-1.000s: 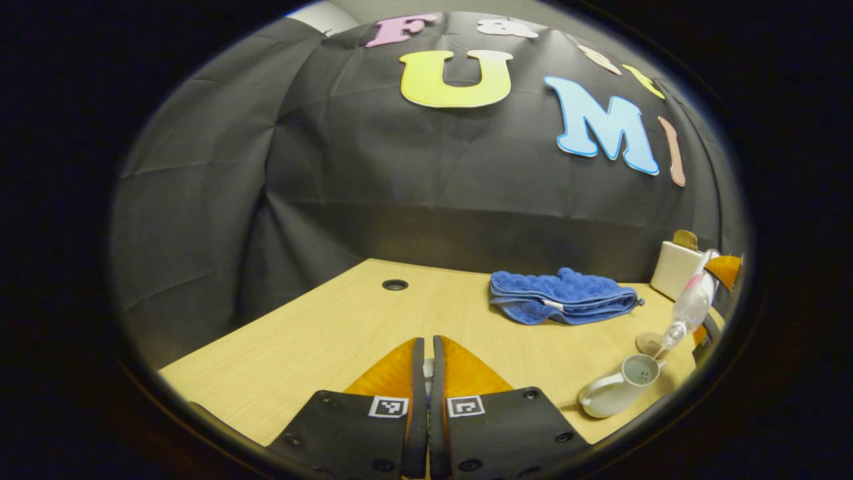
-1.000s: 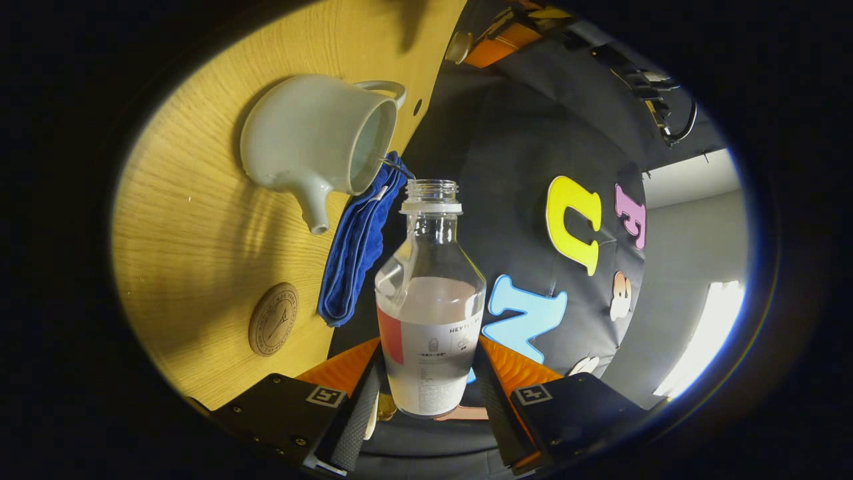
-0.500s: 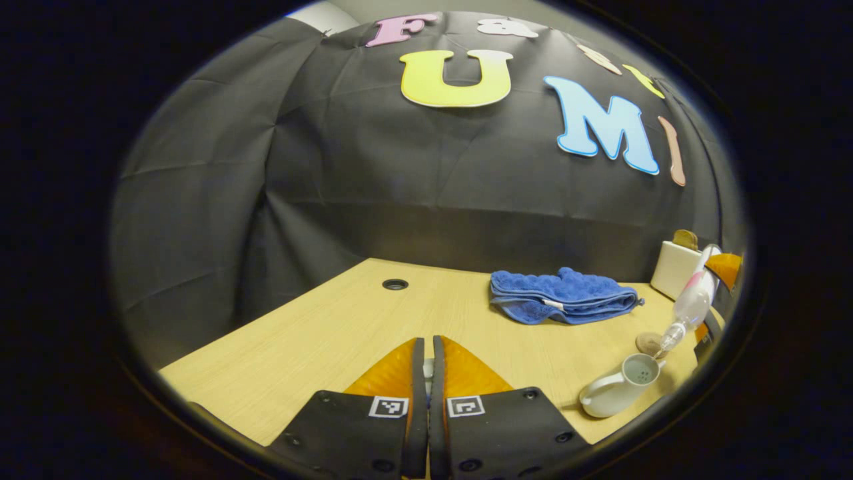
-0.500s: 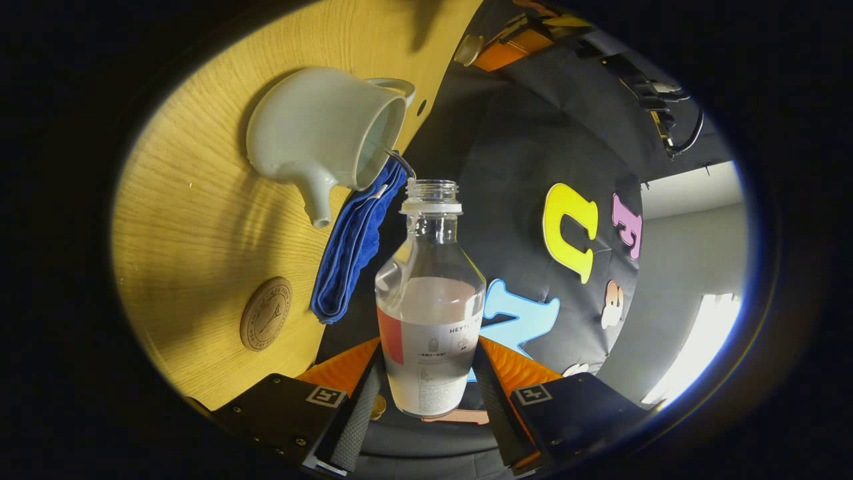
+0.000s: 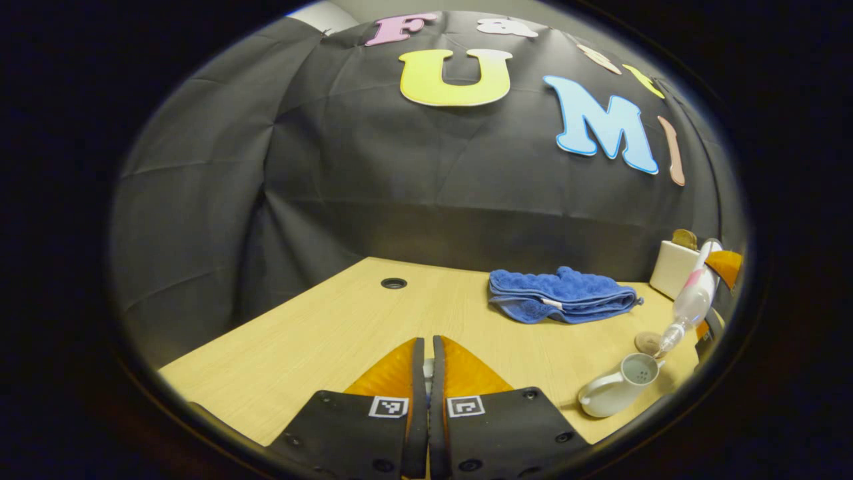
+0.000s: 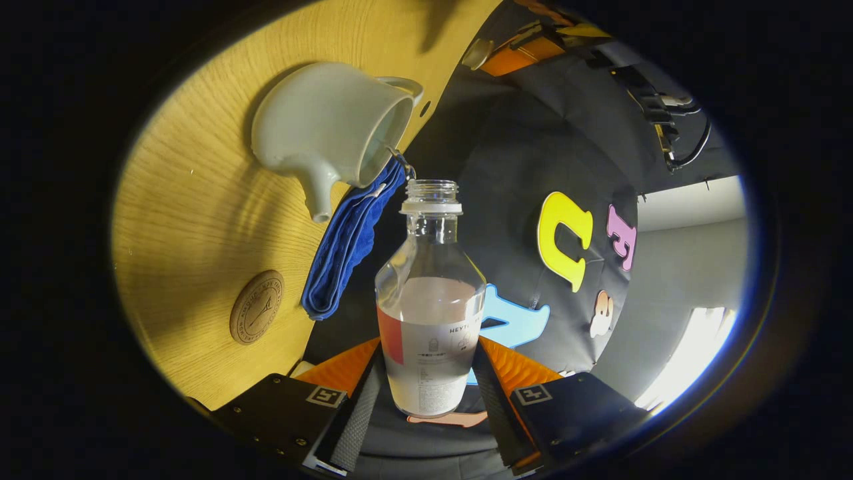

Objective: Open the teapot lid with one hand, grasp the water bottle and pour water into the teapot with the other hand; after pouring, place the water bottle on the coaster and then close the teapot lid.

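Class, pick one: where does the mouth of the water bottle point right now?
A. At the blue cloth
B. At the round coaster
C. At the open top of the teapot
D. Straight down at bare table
C: held by the right gripper, the water bottle tips its mouth at the open rim of the teapot.

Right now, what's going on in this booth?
The right gripper holds a clear plastic water bottle, tipped toward the open white ceramic teapot on the wooden table; a thin stream runs in. The left gripper hangs shut off to the side, pinching something small and pale, likely the lid. The round wooden coaster sits bare beside a folded blue towel.
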A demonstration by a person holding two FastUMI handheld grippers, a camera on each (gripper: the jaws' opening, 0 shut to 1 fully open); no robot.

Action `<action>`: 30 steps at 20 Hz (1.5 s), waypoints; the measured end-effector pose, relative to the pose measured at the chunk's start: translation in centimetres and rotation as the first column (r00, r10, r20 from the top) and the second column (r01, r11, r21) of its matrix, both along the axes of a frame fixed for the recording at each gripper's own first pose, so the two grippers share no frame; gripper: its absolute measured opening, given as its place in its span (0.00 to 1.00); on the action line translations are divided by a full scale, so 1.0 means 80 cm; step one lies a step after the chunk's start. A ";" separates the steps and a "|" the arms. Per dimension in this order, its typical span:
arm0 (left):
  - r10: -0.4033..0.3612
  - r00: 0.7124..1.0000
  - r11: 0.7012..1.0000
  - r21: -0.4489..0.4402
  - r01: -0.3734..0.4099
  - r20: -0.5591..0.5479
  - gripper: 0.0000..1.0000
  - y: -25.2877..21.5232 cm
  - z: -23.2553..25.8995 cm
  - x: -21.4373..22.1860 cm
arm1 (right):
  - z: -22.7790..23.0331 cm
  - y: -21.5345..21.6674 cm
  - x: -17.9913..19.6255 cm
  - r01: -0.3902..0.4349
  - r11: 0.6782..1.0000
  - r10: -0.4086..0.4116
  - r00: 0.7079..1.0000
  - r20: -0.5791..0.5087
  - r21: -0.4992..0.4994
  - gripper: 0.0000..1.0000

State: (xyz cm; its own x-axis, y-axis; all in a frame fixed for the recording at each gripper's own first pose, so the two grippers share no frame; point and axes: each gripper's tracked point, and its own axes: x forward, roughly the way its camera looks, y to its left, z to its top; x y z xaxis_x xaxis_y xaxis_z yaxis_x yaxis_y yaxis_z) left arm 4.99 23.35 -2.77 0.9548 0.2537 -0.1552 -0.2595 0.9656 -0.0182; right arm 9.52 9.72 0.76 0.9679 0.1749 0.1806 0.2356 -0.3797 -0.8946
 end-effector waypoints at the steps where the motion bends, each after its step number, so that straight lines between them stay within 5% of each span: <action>1: 0.000 1.000 1.000 0.000 0.000 0.000 0.08 0.000 0.000 0.000 | 0.002 0.001 0.000 -0.001 1.000 0.001 1.000 0.003 -0.006 0.76; 30: -0.007 1.000 1.000 -0.001 0.007 -0.002 0.08 -0.002 0.001 0.000 | 0.013 0.008 -0.004 -0.033 0.988 0.045 0.996 0.080 -0.148 0.76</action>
